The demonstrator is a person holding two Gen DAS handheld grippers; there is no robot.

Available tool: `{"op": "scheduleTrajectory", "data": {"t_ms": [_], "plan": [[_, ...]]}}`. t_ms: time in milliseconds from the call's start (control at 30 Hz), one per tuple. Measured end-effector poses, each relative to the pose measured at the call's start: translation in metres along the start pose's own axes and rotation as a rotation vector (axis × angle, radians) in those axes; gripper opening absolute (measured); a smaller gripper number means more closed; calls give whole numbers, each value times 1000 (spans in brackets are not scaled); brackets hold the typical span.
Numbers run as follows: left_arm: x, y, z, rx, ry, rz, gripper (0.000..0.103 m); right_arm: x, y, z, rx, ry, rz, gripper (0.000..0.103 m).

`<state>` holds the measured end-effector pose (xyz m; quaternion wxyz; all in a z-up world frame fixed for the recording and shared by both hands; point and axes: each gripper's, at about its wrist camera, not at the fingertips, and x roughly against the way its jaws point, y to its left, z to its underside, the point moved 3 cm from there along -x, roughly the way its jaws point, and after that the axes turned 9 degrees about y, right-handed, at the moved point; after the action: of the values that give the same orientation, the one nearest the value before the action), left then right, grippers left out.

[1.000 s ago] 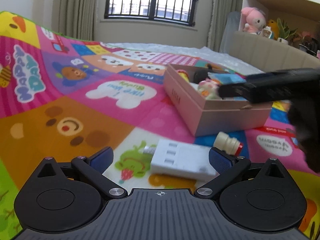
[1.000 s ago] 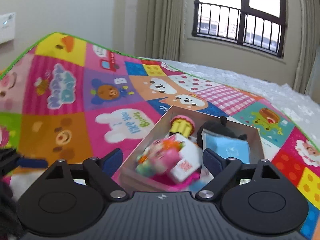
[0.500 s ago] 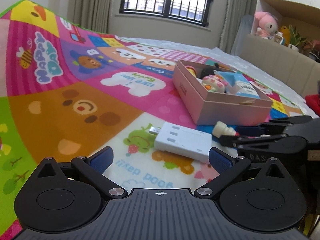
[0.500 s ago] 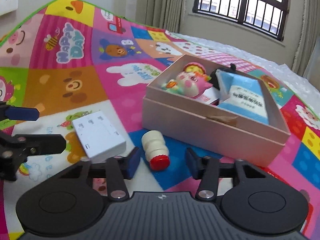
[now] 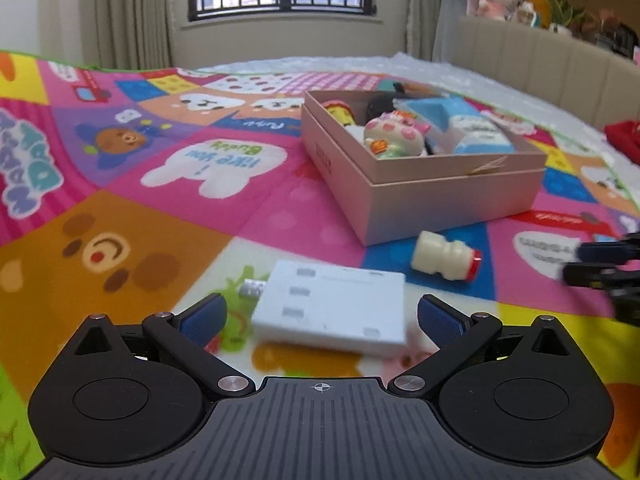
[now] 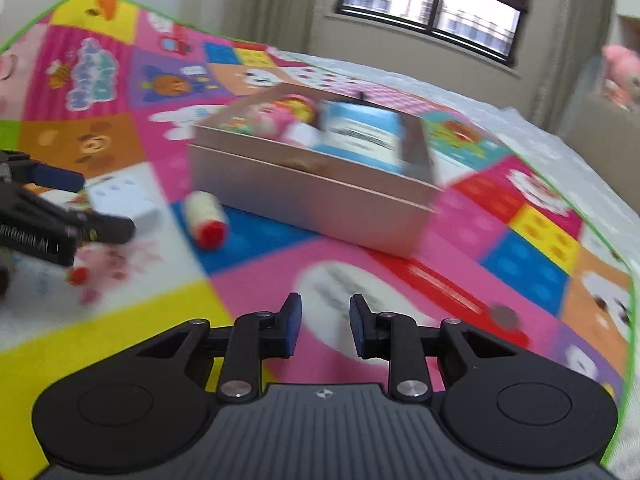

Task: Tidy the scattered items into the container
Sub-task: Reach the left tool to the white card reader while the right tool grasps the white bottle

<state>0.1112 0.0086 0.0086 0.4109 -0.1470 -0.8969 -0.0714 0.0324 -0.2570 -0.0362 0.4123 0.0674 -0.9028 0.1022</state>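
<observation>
A white plug block [image 5: 332, 304] lies on the colourful play mat [image 5: 120, 248], right between the wide-apart fingers of my left gripper [image 5: 322, 318], which is open and does not press on it. A small cream bottle with a red cap [image 5: 444, 260] lies on its side in front of the pink box [image 5: 420, 188], which holds several toys. My right gripper [image 6: 325, 326] hangs low over the mat, right of the bottle [image 6: 206, 218]. Its jaws are closing, a narrow gap is left, and nothing is between them. The left gripper [image 6: 90, 202] shows at the left edge.
A beige headboard [image 5: 540, 52] with plush toys on top runs along the right. White bedding [image 6: 480, 92] lies beyond the mat's green edge. A red cloth [image 5: 624, 136] sits at the far right. A window and curtains stand behind.
My right gripper came down from over the box to the mat, narrowed its jaws and swung right, away from the bottle. My left gripper edged closer around the white block.
</observation>
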Motion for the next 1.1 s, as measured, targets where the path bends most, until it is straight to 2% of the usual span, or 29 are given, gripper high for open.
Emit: {"op": "scheduleTrajectory", "data": {"t_ms": [100, 167, 267, 433, 500, 700, 900, 933, 1000, 1100], "plan": [[-13, 3, -3, 9, 31, 12, 103, 5, -11, 5, -49, -3, -23, 26], [-13, 3, -3, 18, 20, 11, 103, 9, -11, 5, -57, -14, -42, 27], [-6, -4, -2, -2, -3, 16, 96, 12, -8, 1, -62, -32, -71, 36], [7, -25, 11, -13, -9, 90, 97, 14, 0, -12, -67, -48, -105, 39], [12, -32, 22, -4, -12, 123, 100, 14, 4, -16, -60, -51, -118, 39], [18, -44, 44, -43, -81, 68, 103, 5, 15, -33, -88, -17, -244, 39], [16, -35, 43, -3, -87, 114, 103, -23, 37, -55, -88, 33, -327, 39], [16, -35, 43, 0, -88, 118, 103, -28, 42, -56, -83, 43, -336, 37], [15, -35, 43, -2, -87, 114, 103, -35, 50, -58, -66, 50, -322, 25], [15, -37, 43, -10, -87, 104, 103, -26, 51, -58, -45, 20, -297, 25]]}}
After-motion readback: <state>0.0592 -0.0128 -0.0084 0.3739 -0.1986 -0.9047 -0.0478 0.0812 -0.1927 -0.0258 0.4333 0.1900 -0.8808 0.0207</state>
